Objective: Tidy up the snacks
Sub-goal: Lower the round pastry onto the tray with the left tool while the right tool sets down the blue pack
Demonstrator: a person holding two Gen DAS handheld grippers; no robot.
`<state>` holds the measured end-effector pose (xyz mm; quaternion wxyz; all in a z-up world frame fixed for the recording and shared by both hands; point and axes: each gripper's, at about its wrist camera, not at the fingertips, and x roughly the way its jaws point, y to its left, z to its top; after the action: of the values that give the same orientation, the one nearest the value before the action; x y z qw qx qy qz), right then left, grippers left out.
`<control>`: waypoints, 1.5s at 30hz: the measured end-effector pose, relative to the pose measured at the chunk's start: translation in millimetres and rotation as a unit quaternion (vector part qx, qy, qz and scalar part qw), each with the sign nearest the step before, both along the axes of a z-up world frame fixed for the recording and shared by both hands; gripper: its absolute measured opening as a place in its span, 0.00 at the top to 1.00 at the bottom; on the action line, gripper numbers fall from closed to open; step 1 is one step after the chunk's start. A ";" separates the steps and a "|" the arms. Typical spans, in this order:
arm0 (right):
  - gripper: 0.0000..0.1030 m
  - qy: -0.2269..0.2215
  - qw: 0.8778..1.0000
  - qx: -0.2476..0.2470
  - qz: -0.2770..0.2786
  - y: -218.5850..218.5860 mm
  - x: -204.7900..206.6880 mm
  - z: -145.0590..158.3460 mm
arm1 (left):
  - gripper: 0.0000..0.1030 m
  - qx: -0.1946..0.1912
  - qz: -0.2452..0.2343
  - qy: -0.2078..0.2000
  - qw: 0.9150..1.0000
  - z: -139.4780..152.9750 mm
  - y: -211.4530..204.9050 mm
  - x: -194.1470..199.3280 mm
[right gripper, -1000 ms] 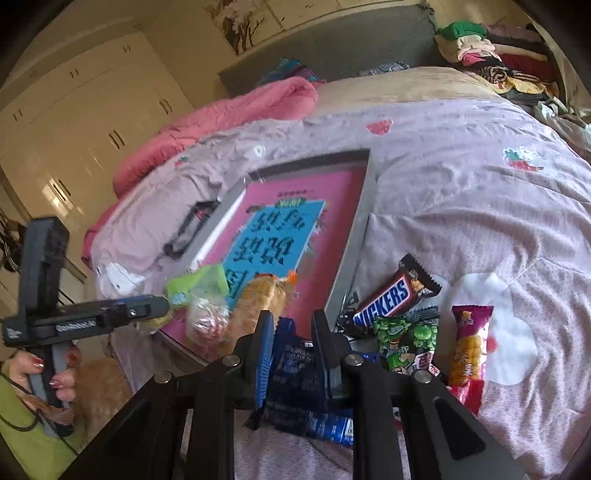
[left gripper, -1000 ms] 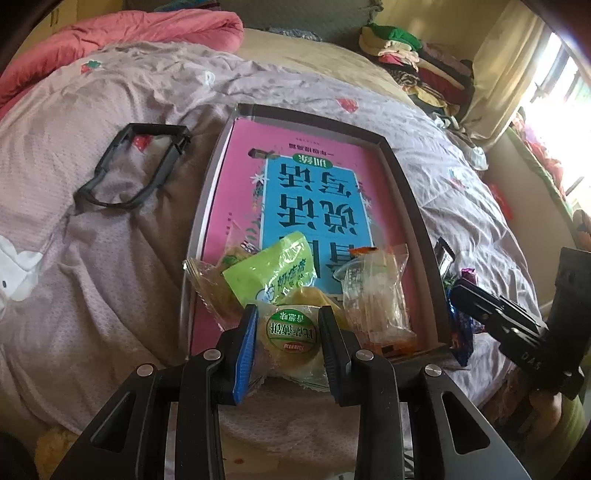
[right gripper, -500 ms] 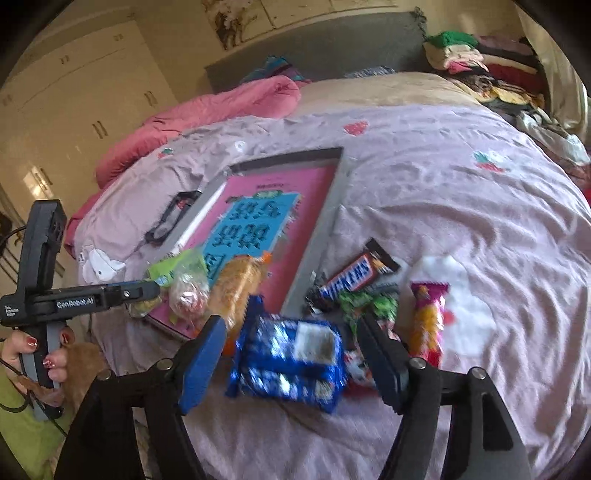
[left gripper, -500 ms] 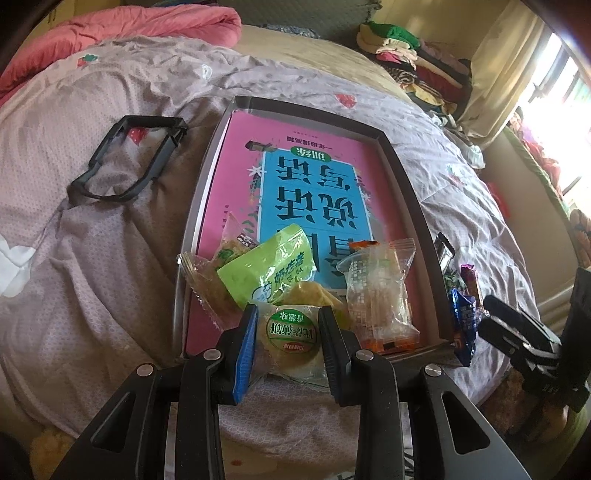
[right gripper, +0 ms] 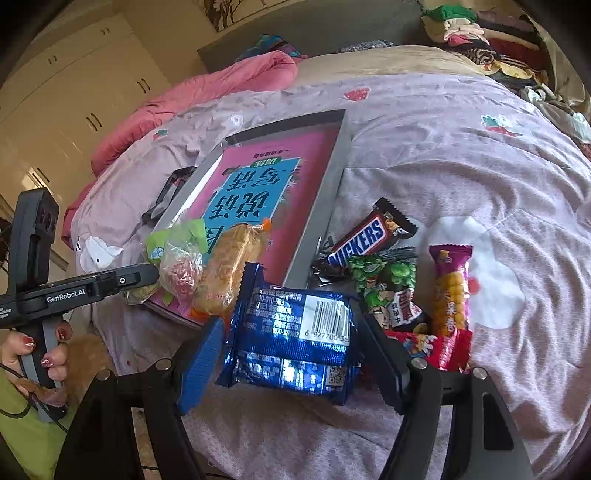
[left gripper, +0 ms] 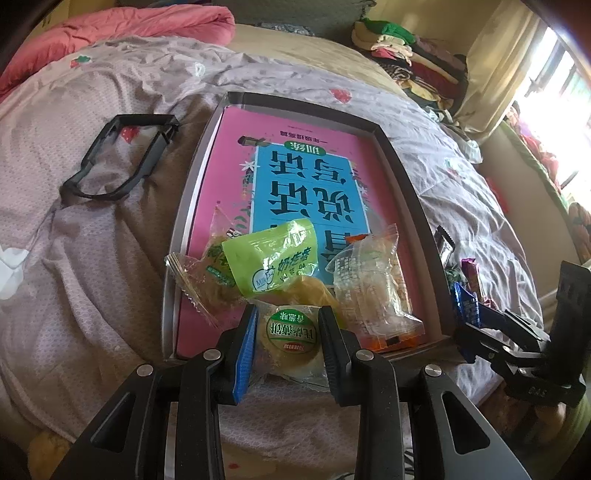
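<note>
A grey-rimmed tray (left gripper: 402,177) holding a pink and blue book lies on the bed. Several snack packets sit at its near end: a green one (left gripper: 273,258), a clear one with brown pastry (left gripper: 207,277) and a clear one with orange trim (left gripper: 373,291). My left gripper (left gripper: 288,343) is shut on a round pastry packet with a green label (left gripper: 291,330) at the tray's near rim. My right gripper (right gripper: 291,354) is open around a blue foil packet (right gripper: 295,325), which lies on the bedspread clear of both pads.
A Snickers bar (right gripper: 362,240), a green pea packet (right gripper: 384,284), a pink and yellow packet (right gripper: 450,291) and a red packet (right gripper: 428,343) lie right of the tray. A black plastic frame (left gripper: 118,158) lies left of it. A pink quilt (left gripper: 129,26) and a clothes pile (left gripper: 406,55) are beyond.
The right gripper has opened and let go of the blue packet, which now lies flat on the bed between its fingers. The left gripper keeps its hold in the same place.
</note>
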<state>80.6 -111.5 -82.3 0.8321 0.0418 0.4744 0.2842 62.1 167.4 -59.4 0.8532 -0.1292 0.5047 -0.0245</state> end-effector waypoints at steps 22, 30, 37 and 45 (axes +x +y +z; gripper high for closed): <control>0.47 -0.070 0.996 0.022 0.044 46.5 6.1 30.2 | 0.67 0.013 0.018 -0.010 1.000 -3.9 13.1 1.3; 0.47 -0.069 0.996 -0.003 0.050 73.3 14.3 22.2 | 0.67 0.019 0.021 -0.013 1.000 -5.4 15.8 2.7; 0.47 -0.054 0.998 -0.004 0.036 71.0 14.5 8.8 | 0.67 0.024 0.020 -0.016 0.999 -5.7 14.9 3.2; 0.47 -0.052 0.998 -0.004 0.028 69.4 13.9 5.2 | 0.67 0.024 0.019 -0.016 0.999 -5.7 14.4 3.4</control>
<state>94.6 -42.1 -77.1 0.8477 0.0106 0.4323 0.3073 65.5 181.9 -65.1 0.8645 -0.1176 0.4887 0.0020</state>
